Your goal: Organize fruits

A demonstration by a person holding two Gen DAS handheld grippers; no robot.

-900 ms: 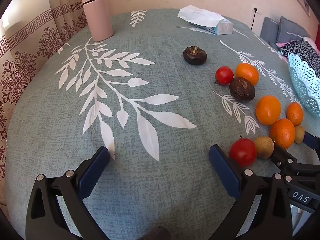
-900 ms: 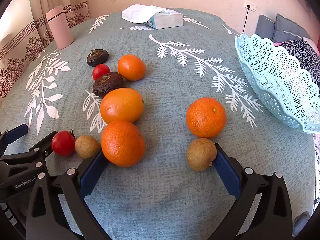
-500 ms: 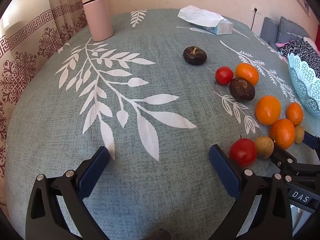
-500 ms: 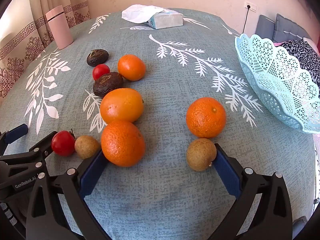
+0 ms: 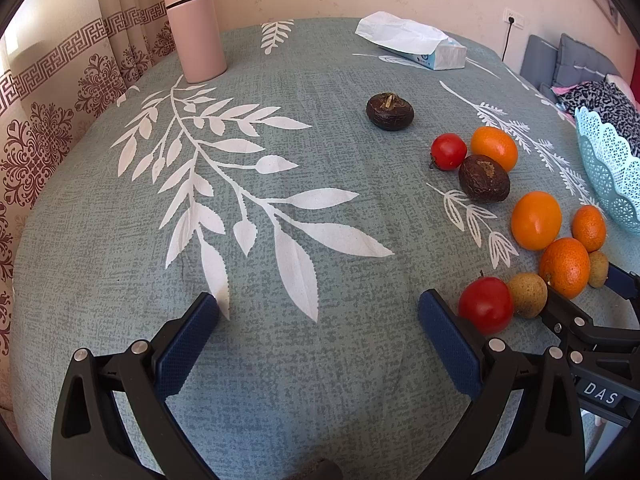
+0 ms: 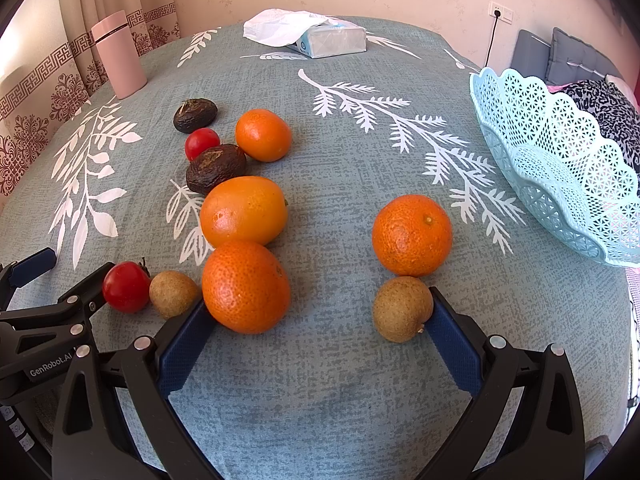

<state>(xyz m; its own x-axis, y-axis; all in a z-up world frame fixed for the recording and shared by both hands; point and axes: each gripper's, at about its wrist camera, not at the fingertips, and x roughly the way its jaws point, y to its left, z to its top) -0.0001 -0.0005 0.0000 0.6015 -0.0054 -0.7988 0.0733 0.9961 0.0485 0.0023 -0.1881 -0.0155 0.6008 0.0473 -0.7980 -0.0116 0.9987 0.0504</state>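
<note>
Both grippers rested low over the grey-green leaf-print tablecloth (image 5: 280, 380), side by side. The left gripper (image 5: 318, 312) stood spread wide with nothing between its blue pads (image 5: 448, 340) — only bare cloth. A cherry tomato (image 5: 485, 304) lay just outside its right pad, touching a small tan fruit (a longan, by the look of it) (image 5: 527, 294).

The right gripper (image 6: 316, 312) was likewise spread wide and gripping nothing, though fruit crowded both sides: its left pad (image 6: 182, 350) seemed to touch the near mandarin (image 6: 245, 286), and its right pad (image 6: 454, 342) lay against a second longan (image 6: 402, 308). Whether either pad pressed or merely brushed the fruit I could not tell. A lone mandarin (image 6: 412, 235) sat just behind that longan, touching it.

Farther back ran a loose line of fruit: a smooth orange (image 6: 243, 210) against the near mandarin, a dark wrinkled fruit (image 6: 216, 168), another cherry tomato (image 6: 202, 143), a smaller orange (image 6: 263, 134) and a second dark fruit (image 6: 195, 115) standing apart.

The pale blue lattice basket (image 6: 560, 160) stood at the right edge of the table, holding no fruit in the part visible. A pink tumbler (image 5: 195, 28) and a tissue pack (image 6: 332, 40) stood at the far side.
</note>
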